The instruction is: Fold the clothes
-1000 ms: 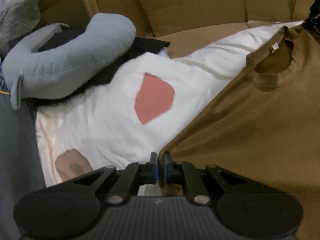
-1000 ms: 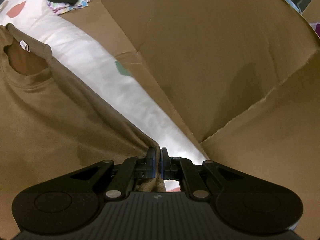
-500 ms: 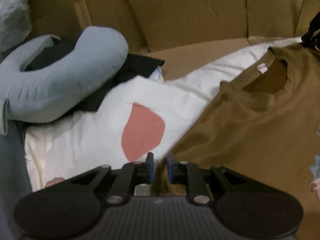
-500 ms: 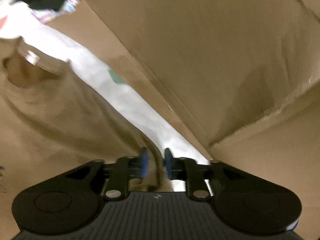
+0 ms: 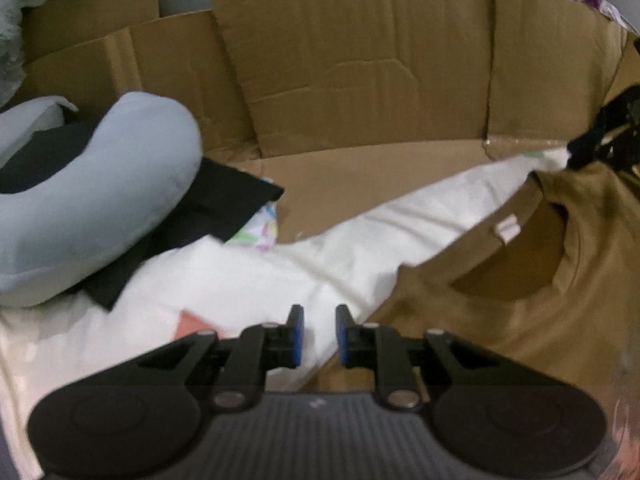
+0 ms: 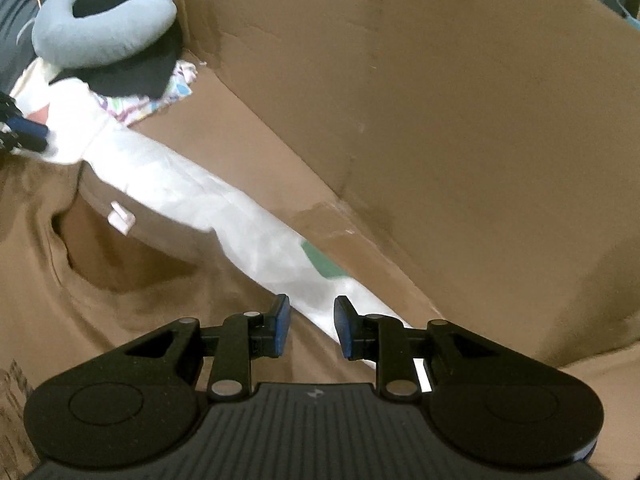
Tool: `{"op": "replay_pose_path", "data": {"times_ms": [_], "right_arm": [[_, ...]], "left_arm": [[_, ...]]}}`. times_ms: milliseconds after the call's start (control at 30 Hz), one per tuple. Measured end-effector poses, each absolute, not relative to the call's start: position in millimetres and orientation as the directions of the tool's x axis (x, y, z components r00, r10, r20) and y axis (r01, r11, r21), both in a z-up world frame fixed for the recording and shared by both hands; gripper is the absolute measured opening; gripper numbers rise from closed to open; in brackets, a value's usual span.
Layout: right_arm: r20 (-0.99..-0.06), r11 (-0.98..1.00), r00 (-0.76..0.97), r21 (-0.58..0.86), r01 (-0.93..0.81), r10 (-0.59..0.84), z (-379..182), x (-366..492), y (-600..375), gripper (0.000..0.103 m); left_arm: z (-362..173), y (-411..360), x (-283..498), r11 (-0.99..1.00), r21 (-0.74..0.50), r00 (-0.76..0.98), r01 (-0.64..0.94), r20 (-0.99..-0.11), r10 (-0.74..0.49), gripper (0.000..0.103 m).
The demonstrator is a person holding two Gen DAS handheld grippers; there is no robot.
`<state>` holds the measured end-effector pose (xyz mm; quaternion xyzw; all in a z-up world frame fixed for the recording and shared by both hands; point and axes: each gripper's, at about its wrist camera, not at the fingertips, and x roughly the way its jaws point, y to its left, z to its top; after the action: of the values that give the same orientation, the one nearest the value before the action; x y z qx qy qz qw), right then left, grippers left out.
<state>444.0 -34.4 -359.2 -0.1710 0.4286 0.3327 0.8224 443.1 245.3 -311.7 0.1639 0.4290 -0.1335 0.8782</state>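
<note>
Where frames blur — brown shirt (image 5: 520, 320) hem cut off | left tool (image 5: 319, 336) empty

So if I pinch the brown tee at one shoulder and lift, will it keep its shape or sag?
Likely sags: the brown tee lies in soft wrinkles and its collar has slumped open, so it looks thin and floppy. Probably light too. It rests on the white sheet, which may drag along if the cloth clings.

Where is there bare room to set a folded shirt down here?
A bare cardboard strip runs between the box wall and the white sheet. The neck pillow and dark cloth crowd its far end; the brown shirt covers the near side.
</note>
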Motion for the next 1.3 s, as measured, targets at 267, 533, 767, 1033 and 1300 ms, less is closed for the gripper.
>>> {"op": "replay_pose_path", "data": {"times_ms": [267,533,767,1033,1300], "right_arm": [[-0.81,0.7,0.386,0.042,-0.713,0.441,-363.8,438.1,-13.2,0.031],[-0.832,0.673,0.347,0.042,-0.738,0.433,-372.2,440.3,-3.5,0.031],[-0.853,0.606,0.275,0.059,-0.793,0.443,-376.4,442.1,5.3,0.03],[-0.871,0.495,0.245,-0.002,-0.869,0.425,-375.3,438.9,18.0,0.026],[-0.856,0.444,0.303,-0.098,-0.891,0.419,-369.5,422.7,23.1,0.002]], "left_arm": [[-327.4,219.2,447.9,0.901,0.147,0.577,0.408,-0.806,-0.129,0.018],[-343.6,219.7,448.9,0.906,0.126,0.539,0.404,-0.833,-0.125,0.021],[-343.8,219.3,452.3,0.888,0.096,0.498,0.45,-0.852,-0.16,0.03],[-347.2,209.0,461.0,0.856,0.096,0.448,0.507,-0.879,-0.166,0.028],[-340.0,196.1,447.3,0.798,0.214,0.518,0.563,-0.844,-0.138,0.006]]}}
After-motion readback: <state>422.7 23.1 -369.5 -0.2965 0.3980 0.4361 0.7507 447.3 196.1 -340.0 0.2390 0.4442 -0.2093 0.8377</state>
